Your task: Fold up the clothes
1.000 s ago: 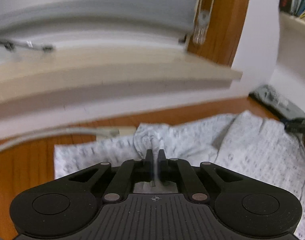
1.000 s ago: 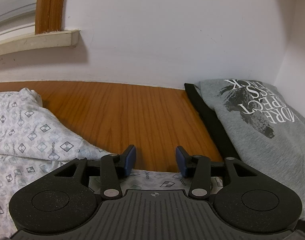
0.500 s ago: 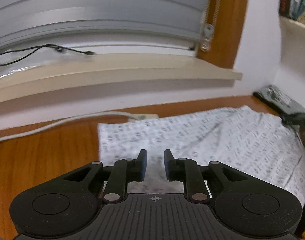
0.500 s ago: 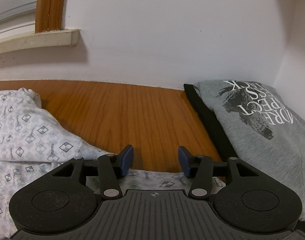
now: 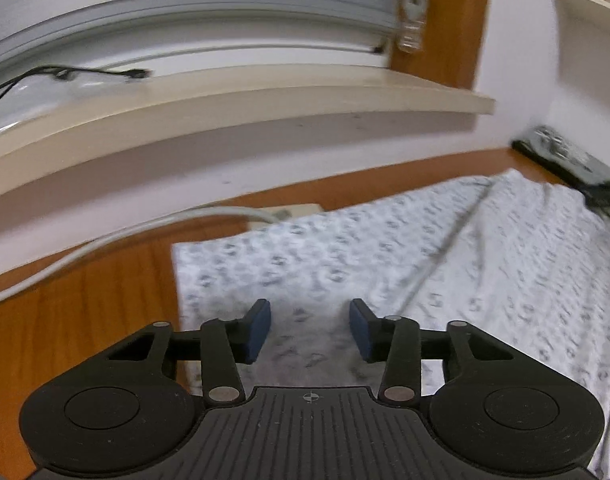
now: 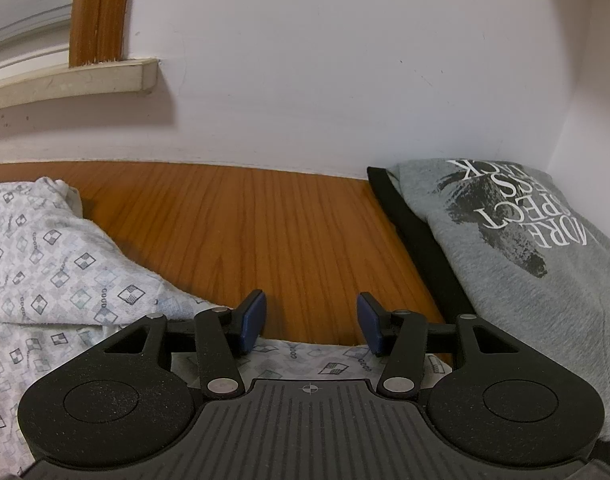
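Now my left tongs (image 5: 309, 330) are spreading over the patterned cloth (image 5: 385, 264), pinching nothing; my right tongs (image 6: 311, 322) hang spread at its right edge. I should pinch both corners evenly before folding across the bench (image 6: 265, 224).

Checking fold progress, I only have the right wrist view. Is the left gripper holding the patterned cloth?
Observer: No. The left gripper has its jaws opening above the patterned cloth, nothing between the pads.
Operator: Cloth's left edge?
Observer: Straight, lying flat on the wooden table.
Operator: Anything behind it?
Observer: A white cable runs along the wall to a power strip at the cloth's far edge.
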Demonstrator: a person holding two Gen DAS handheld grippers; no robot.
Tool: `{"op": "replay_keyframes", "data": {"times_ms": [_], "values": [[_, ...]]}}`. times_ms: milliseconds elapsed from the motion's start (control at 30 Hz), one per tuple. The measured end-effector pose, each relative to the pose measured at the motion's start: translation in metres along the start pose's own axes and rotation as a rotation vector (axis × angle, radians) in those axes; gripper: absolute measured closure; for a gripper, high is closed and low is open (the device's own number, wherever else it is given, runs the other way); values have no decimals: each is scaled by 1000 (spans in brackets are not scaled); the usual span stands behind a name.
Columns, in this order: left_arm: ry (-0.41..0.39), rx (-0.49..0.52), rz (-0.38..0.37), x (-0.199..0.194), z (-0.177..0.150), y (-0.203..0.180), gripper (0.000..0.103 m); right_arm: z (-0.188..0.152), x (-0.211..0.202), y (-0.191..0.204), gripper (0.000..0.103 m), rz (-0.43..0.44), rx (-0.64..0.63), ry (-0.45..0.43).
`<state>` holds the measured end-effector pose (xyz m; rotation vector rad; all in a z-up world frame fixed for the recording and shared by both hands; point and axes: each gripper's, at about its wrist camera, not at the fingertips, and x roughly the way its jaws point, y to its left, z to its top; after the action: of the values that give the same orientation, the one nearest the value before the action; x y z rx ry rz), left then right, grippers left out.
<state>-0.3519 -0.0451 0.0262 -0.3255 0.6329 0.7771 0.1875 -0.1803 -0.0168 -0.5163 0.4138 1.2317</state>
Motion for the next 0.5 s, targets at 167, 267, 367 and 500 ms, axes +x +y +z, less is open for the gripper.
{"op": "replay_keyframes", "data": {"times_ms": [167, 267, 367, 500], "values": [[2, 58, 15, 2, 4, -11, 59, 0, 0, 0, 52, 3, 4, 0], [-33, 72, 19, 0, 13, -14, 48, 0, 0, 0, 51, 2, 4, 0], [-14, 99, 6, 11, 23, -18, 41, 0, 0, -1, 51, 3, 5, 0], [35, 135, -27, 27, 27, -23, 42, 0, 0, 0, 51, 2, 5, 0]]}}
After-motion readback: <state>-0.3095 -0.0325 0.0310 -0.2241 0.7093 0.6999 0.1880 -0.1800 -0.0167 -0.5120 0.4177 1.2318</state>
